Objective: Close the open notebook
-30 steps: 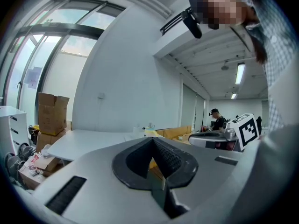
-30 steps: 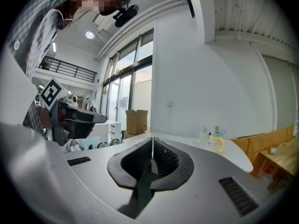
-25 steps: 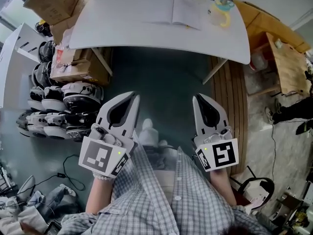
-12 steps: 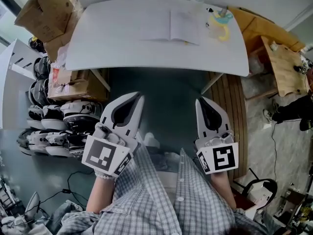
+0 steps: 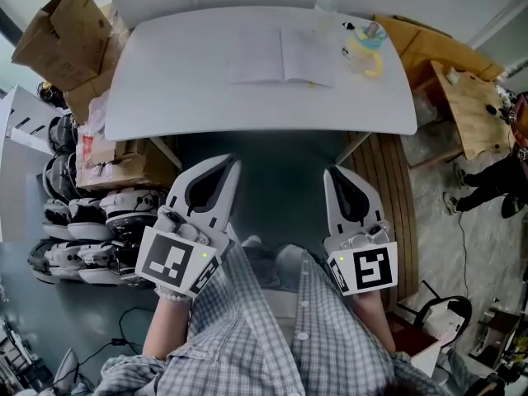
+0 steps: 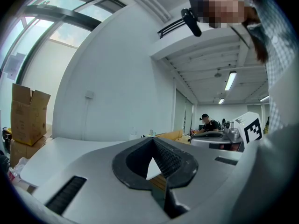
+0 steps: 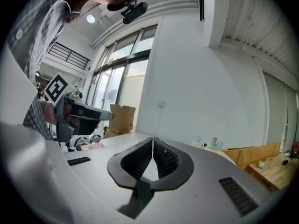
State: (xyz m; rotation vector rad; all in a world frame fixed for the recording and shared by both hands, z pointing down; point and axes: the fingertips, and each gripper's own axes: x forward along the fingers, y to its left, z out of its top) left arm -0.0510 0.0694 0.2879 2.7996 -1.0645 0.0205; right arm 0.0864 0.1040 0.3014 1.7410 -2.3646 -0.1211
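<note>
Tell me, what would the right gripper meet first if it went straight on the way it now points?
Probably the near edge of the white table. The right gripper, shut and empty, points at it across the floor. Height is unclear, so it might pass just over the edge toward the open notebook.

I log left tongs [image 5: 233, 162] and right tongs [image 5: 330, 172]: matt grey plastic shells, black ribbed pads [image 7: 165, 161]. Table [image 5: 206, 97]: smooth, matt white. Notebook [image 5: 285, 56]: matt white paper. Box [image 5: 54, 35] off the table's left edge: rough brown cardboard. Shirt [image 5: 247, 337]: checked cloth.
</note>
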